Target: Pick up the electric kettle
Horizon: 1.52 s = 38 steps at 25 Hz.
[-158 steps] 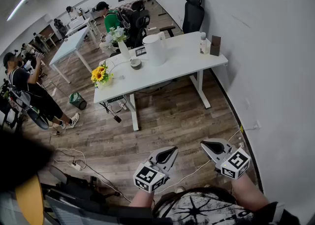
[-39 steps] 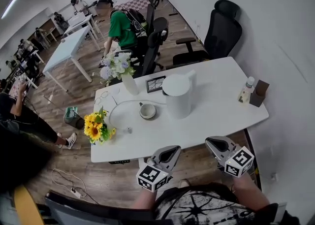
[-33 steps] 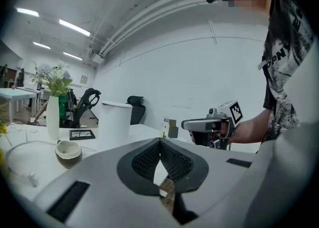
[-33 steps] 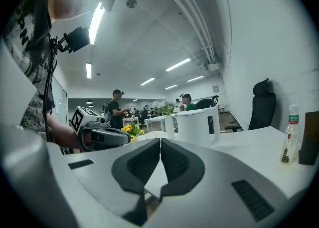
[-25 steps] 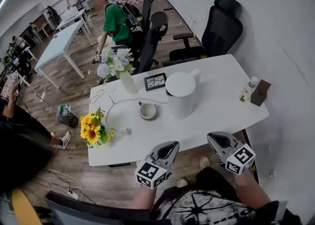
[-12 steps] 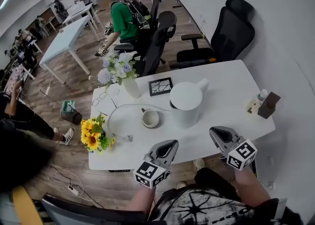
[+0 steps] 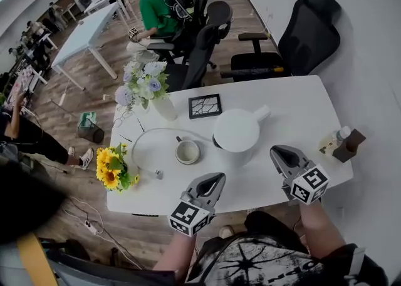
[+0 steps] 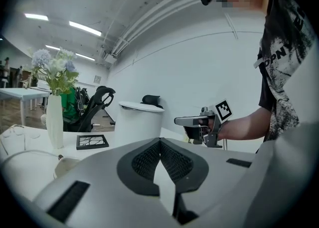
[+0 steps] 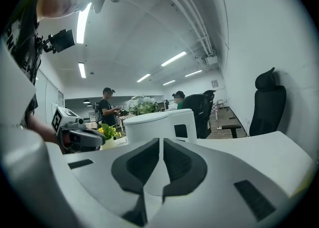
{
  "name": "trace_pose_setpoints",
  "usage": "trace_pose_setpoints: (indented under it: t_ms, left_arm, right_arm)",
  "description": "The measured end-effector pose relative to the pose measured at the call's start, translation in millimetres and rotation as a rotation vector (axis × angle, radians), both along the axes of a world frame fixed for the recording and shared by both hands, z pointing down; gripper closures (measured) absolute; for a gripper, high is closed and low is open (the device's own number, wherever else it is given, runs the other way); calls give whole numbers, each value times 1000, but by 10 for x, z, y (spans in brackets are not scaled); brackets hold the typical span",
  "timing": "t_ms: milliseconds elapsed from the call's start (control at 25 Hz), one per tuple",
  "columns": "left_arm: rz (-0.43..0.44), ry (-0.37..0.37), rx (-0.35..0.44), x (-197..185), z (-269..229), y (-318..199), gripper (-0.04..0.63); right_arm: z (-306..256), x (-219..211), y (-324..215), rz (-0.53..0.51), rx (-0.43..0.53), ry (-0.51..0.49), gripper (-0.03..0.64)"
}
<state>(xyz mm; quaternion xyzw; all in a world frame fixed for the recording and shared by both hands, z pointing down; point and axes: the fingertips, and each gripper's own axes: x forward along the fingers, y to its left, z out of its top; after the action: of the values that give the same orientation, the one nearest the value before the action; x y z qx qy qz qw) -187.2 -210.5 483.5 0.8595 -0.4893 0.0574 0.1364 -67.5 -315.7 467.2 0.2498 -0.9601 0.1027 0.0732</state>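
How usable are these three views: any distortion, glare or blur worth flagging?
Head view: heavy fisheye bows the table edges and walls; light is even, detail sharp. Left gripper view: round black vignette, kettle clear, background flowers slightly soft. Right gripper view: same vignette, the strip light overhead is blown out, and the kettle still reads cleanly.

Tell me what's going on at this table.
A person stands at the white table with tongs in each hand. The left tongs and the right tongs are both shut and empty, held near the table's front edge and pointing toward the white electric kettle. The kettle stands upright in the middle of the table, not yet touched, with a cup to its left and sunflowers at the far left corner.
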Motion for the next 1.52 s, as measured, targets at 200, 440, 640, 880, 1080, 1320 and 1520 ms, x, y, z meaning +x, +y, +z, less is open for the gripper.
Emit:
trace_pose_setpoints:
  t_ms: [200, 440, 640, 880, 1080, 1320, 1520]
  left_arm:
    - [-35, 1, -27, -35, 103, -150, 594]
    - [-87, 9, -62, -60, 207, -256, 594]
    - [-126, 10, -95, -78, 339, -310, 594]
    - [-152, 19, -112, -81, 430, -421, 594]
    - [-173, 25, -123, -115, 476, -446, 594]
    - [-189, 26, -137, -150, 511, -451, 594]
    - [-207, 30, -132, -204, 490, -452, 594]
  right_arm:
    - [109, -44, -376, 8, -6, 25, 550]
    - [275, -136, -800, 16, -17, 67, 461]
    - [414, -340, -1036, -20, 14, 118, 433]
    - [500, -606, -1261, -41, 15, 112, 433]
    - [480, -824, -1371, -53, 22, 94, 433]
    - [484, -933, -1435, -40, 16, 68, 522]
    - [477, -921, -1432, -27, 29, 64, 543]
